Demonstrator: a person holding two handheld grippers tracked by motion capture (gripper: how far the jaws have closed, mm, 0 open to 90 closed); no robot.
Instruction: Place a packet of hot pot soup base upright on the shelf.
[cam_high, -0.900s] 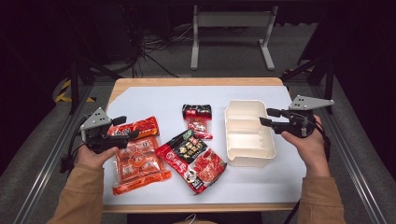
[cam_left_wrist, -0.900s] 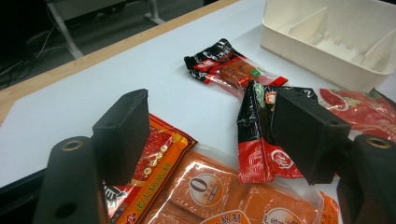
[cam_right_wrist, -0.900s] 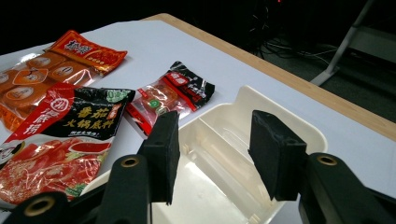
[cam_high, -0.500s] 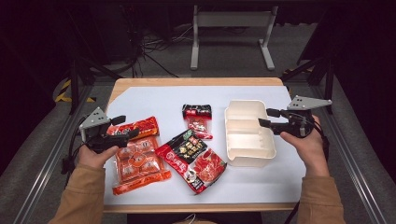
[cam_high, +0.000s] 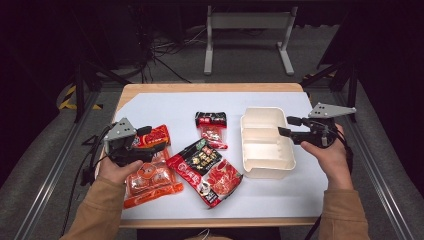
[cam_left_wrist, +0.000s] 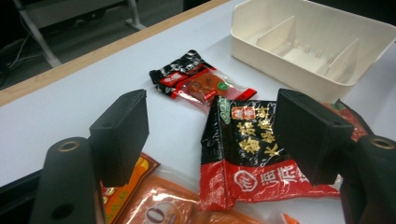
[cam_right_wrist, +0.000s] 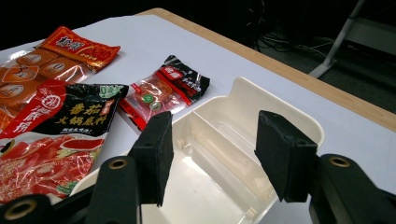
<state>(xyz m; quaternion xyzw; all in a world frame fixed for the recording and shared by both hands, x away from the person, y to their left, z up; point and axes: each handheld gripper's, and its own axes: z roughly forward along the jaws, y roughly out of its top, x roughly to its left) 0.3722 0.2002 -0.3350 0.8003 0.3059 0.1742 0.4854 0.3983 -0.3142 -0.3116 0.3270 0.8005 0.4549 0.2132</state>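
Three food packets lie on the white table top (cam_high: 165, 107). A large orange packet (cam_high: 150, 172) (cam_right_wrist: 44, 58) is at the left, under my left gripper (cam_high: 157, 139) (cam_left_wrist: 210, 135), which is open with nothing between its jaws. A big red-and-black sauce packet (cam_high: 207, 170) (cam_left_wrist: 247, 154) (cam_right_wrist: 51, 135) lies in the middle. Behind it is a small black-and-red packet (cam_high: 211, 129) (cam_left_wrist: 201, 84) (cam_right_wrist: 163, 93). A cream divided tray (cam_high: 267, 142) (cam_left_wrist: 317, 44) (cam_right_wrist: 215, 154) stands at the right, with no packets inside. My right gripper (cam_high: 284, 126) (cam_right_wrist: 212, 154) hangs open over the tray's right rim.
The table's wooden far edge (cam_high: 210, 87) runs behind the white top. A metal stand (cam_high: 247, 37) and cables lie on the floor beyond. Rails (cam_high: 372, 165) flank both sides of the table. Bare white surface lies at the back and front right.
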